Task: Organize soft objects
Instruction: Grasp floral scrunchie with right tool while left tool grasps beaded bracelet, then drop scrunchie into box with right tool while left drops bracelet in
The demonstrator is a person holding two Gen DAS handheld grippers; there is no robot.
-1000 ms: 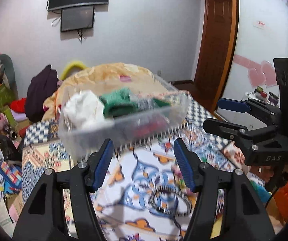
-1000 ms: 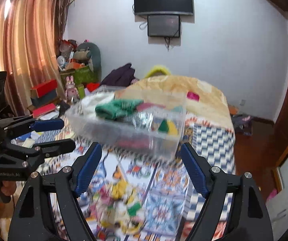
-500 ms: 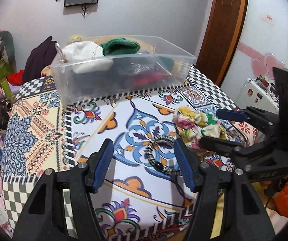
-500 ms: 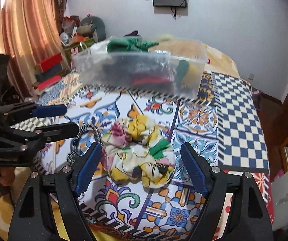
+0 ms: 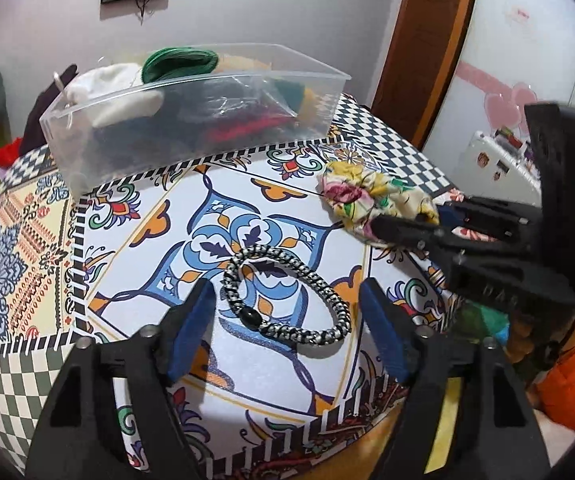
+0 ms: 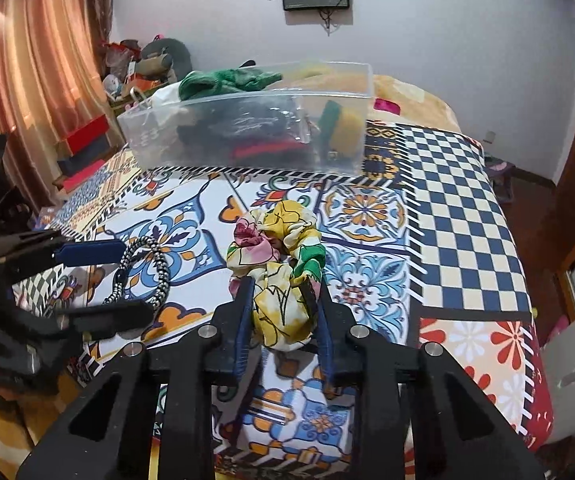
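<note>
A black-and-white braided hair band (image 5: 283, 294) lies on the patterned bedspread, between the open fingers of my left gripper (image 5: 287, 300); it also shows in the right wrist view (image 6: 143, 268). A yellow floral scrunchie (image 6: 277, 268) lies to its right, and my right gripper (image 6: 283, 300) is shut on its near part; the left wrist view shows it (image 5: 371, 200) with the right gripper's fingers (image 5: 403, 228) on it. A clear plastic box (image 5: 191, 120) with green, white, red and dark soft items stands behind; it also shows in the right wrist view (image 6: 247, 128).
The patterned bedspread (image 6: 447, 220) covers the surface, its edge near both grippers. A wooden door (image 5: 427, 40) and white cabinet (image 5: 527, 60) are at the right. Curtains (image 6: 27, 60) and clutter with stuffed toys (image 6: 147, 64) stand at the left.
Both grippers have come down and forward to the bedspread. The right gripper has closed on the scrunchie. The left gripper now straddles the hair band, still open.
</note>
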